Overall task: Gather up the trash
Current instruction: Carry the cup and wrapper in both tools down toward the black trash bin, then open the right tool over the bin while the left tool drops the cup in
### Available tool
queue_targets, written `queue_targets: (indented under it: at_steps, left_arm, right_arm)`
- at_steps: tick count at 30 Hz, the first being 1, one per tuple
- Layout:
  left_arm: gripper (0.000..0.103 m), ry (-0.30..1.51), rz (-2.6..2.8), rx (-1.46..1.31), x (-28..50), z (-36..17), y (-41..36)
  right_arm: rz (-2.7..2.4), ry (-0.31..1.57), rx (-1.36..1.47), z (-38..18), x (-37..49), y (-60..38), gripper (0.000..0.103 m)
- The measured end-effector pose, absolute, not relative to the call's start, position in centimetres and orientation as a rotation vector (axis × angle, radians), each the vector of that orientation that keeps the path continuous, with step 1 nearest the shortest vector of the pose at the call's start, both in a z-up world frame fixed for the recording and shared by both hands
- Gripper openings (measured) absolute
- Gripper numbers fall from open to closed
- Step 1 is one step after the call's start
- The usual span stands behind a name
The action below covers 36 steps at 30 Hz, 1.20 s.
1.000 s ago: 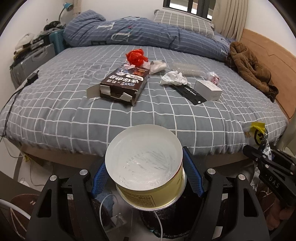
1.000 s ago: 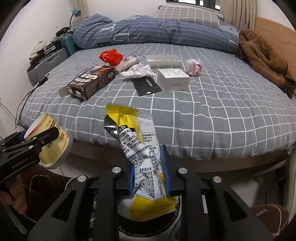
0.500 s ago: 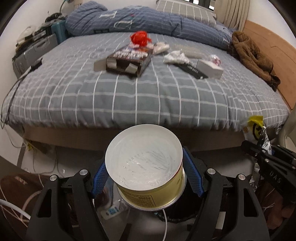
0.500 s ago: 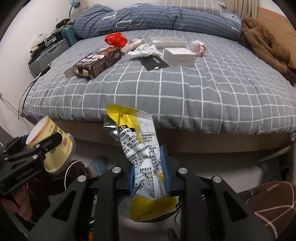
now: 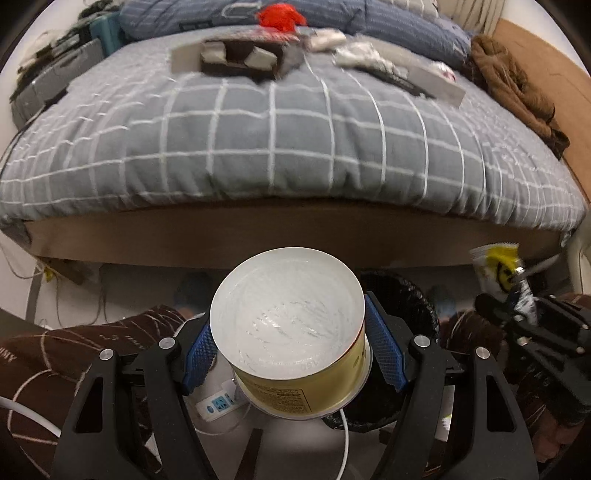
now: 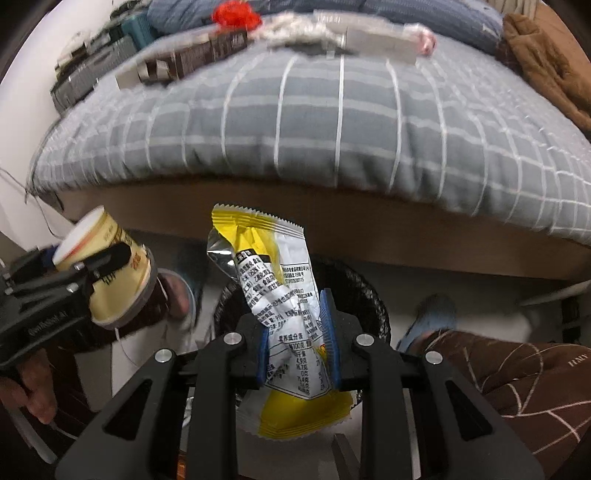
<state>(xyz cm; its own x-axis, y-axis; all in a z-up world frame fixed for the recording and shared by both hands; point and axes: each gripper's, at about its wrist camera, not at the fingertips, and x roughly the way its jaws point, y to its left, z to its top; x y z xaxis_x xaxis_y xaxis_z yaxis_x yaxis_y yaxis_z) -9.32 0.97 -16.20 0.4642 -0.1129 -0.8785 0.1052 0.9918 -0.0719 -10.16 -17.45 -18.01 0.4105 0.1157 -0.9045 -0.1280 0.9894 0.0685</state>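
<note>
My left gripper is shut on a round yellow paper cup with a white empty inside, its blue pads pressing both sides. That cup also shows at the left of the right wrist view. My right gripper is shut on a crumpled yellow and white snack wrapper. Both hang low in front of the bed, over a black mesh trash bin lined with a dark bag, whose rim curves behind the wrapper. More trash lies on the bed: a brown carton, a red bag, white tissue.
The grey checked bed fills the upper half, its wooden frame just beyond the bin. A white power strip and cables lie on the floor. A person's brown patterned trouser legs flank the bin. A brown coat lies at right.
Both grippers have sunk and tipped downward with their loads still held. The bed has risen in view, and the bin and floor have come into sight.
</note>
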Motion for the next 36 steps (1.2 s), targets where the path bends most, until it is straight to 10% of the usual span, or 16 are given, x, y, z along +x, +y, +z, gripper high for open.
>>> queue_targets:
  at_steps: [17,27,36]
  left_arm:
    - [0.071,1.205,-0.151,0.034,-7.2,-21.9,1.5]
    - [0.071,1.233,-0.226,0.013,-6.5,-22.4,-0.8]
    - [0.071,1.259,-0.281,-0.016,-7.0,-22.3,-4.7]
  right_arm:
    - [0.165,1.328,0.002,-25.8,-8.1,-16.4,0.029]
    - [0.122,1.267,0.005,-23.9,-8.6,-18.0,0.076]
    - [0.031,1.219,0.034,-22.4,-9.3,-22.0,0.090]
